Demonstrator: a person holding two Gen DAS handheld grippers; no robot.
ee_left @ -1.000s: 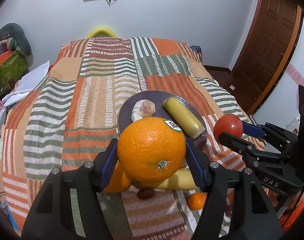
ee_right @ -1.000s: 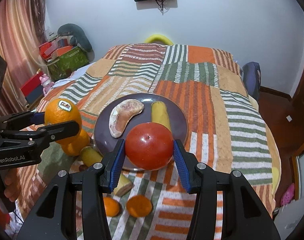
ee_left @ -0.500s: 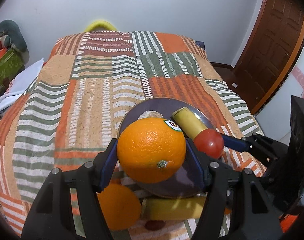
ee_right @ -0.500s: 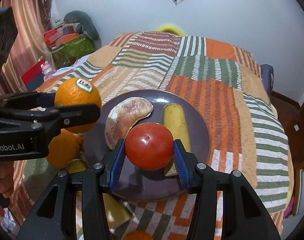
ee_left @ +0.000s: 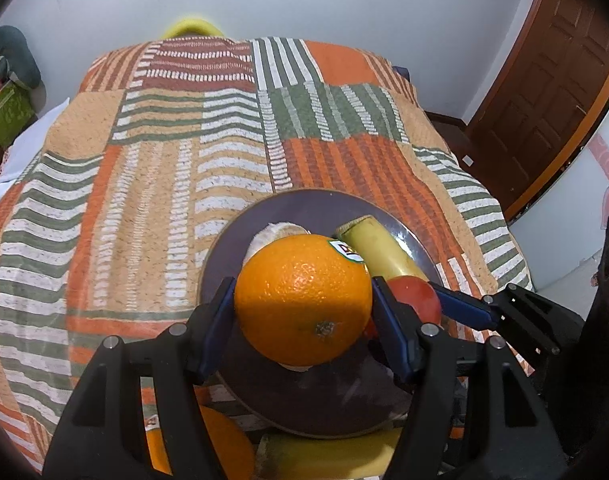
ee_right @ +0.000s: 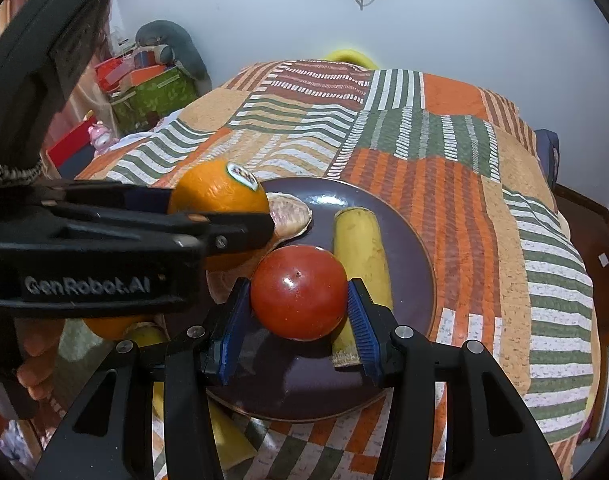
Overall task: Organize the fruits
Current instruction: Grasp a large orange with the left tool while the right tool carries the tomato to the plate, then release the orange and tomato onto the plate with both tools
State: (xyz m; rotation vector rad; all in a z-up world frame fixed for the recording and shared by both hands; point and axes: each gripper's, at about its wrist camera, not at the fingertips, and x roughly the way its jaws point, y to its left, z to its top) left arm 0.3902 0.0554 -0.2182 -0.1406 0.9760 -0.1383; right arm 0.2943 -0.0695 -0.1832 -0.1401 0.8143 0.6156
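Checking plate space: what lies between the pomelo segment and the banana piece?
Bare dark plate, seen in the right wrist view, between the segment and banana piece.

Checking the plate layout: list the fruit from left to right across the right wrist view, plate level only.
orange → peeled citrus segment → tomato → banana piece, over or on the plate.

Both grippers have advanced over the plate (ee_right: 408, 240): orange (ee_left: 303, 299) now above its 9 o'clock side, tomato (ee_right: 299, 292) near its centre.
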